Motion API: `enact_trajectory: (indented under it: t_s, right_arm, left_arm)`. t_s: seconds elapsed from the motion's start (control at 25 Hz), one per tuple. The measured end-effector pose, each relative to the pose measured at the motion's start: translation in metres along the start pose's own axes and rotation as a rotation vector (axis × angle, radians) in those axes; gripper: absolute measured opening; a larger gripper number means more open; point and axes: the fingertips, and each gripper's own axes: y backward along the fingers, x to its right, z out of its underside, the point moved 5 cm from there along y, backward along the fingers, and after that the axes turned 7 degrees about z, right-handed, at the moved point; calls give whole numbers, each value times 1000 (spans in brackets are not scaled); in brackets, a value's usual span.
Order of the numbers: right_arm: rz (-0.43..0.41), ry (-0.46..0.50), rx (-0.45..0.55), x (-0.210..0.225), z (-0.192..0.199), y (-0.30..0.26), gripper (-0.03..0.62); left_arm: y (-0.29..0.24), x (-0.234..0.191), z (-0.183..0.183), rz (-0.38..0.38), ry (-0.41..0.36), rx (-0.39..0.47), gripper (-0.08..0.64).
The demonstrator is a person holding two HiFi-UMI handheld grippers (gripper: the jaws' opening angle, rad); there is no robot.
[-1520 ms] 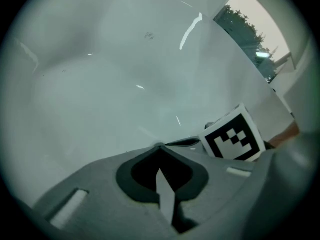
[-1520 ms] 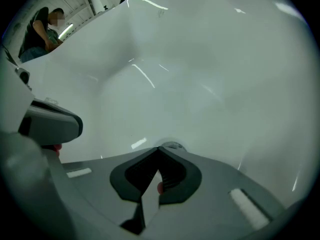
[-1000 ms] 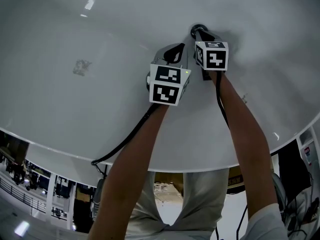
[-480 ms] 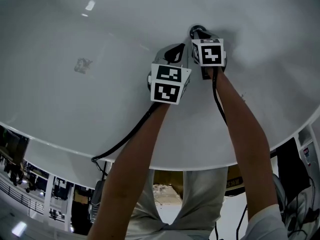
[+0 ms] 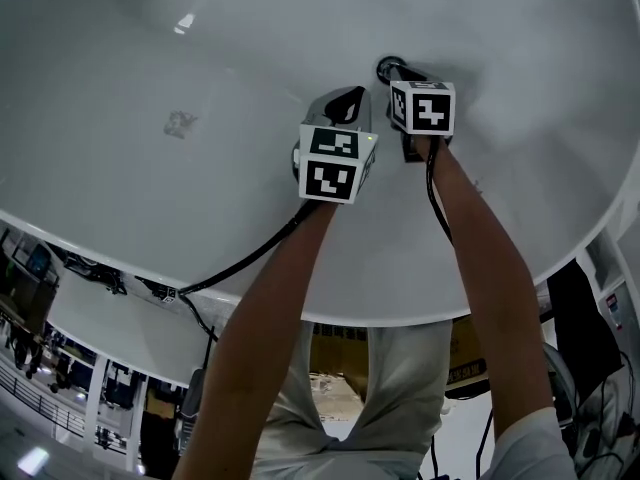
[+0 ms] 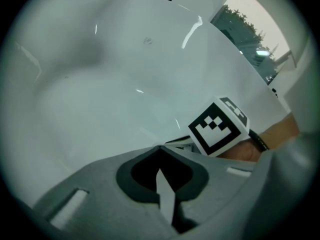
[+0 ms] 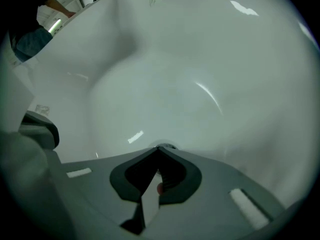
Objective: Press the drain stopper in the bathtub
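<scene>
The white bathtub (image 5: 150, 88) fills the head view. Its dark round drain stopper (image 5: 384, 66) sits at the top centre, mostly hidden under my right gripper (image 5: 397, 70). That gripper is shut, and its closed tips rest on the stopper. In the right gripper view only a thin metal edge of the stopper (image 7: 169, 145) shows past the shut right gripper (image 7: 159, 148). My left gripper (image 5: 348, 96) is shut on nothing and hovers just left of the drain, above the tub floor. In the left gripper view the left gripper (image 6: 159, 147) points at bare tub, with the right gripper's marker cube (image 6: 218, 125) beside it.
A black cable (image 5: 250, 258) runs from the left gripper over the tub's near rim (image 5: 380, 313). A small grey mark (image 5: 180, 123) lies on the tub floor at left. The tub walls curve up on all sides.
Both grippers stay where they were, the right one on the drain. Only the head view has shifted a little.
</scene>
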Motion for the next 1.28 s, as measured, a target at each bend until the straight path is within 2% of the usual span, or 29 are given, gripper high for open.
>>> enact_trajectory:
  t_s: [0.16, 0.56, 0.88, 1.28]
  right_arm:
    - [-16, -30, 28, 0, -13, 24, 6]
    - [-45, -26, 105, -4, -36, 95, 6]
    - [-74, -26, 166, -10, -42, 149, 6]
    - [-101, -47, 219, -14, -44, 214, 6]
  left_arm:
    - [12, 11, -11, -2, -6, 5, 3]
    - [51, 43, -40, -7, -30, 41, 3]
    - [83, 69, -57, 1, -48, 76, 3]
    - [126, 96, -64, -2, -78, 73, 3]
